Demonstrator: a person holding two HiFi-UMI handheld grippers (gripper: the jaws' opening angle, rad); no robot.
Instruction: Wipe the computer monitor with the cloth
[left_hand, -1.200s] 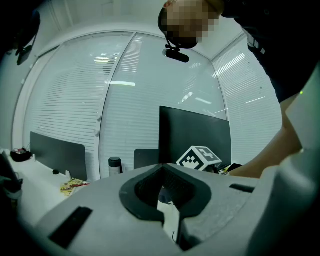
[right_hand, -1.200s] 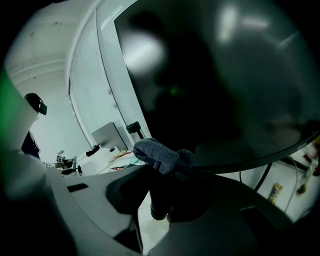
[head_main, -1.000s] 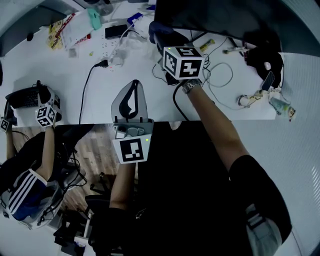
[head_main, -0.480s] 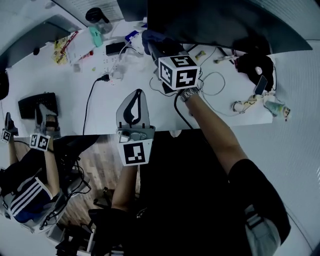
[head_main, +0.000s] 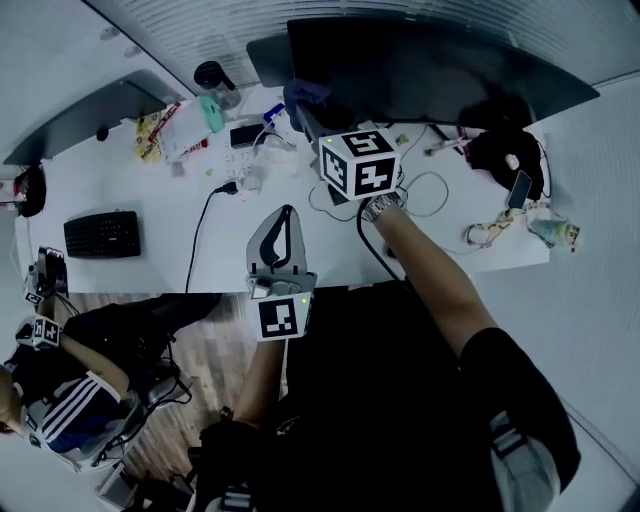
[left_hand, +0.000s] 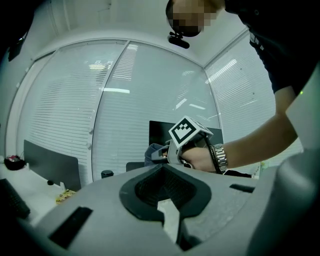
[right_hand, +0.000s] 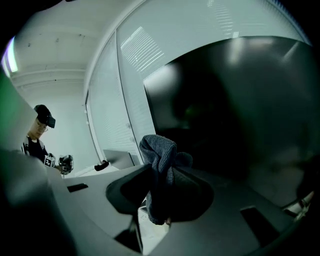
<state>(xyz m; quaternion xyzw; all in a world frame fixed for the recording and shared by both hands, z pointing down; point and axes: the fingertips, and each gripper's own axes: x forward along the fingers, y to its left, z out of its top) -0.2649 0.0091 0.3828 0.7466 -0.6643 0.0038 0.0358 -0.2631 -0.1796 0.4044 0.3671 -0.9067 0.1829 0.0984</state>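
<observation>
Head view: right gripper (head_main: 313, 112) is raised at the lower left corner of the monitor (head_main: 430, 65), the blue-grey cloth (head_main: 302, 95) at its tip. Left gripper (head_main: 283, 216) hovers over the white table (head_main: 150, 190), well clear of the screen.

Left gripper view: fingers closed, nothing between them (the right gripper and cloth show beyond).

Right gripper view: fingers clamped on the bunched cloth, which stands up just before the dark screen; contact with the glass cannot be confirmed.
</observation>
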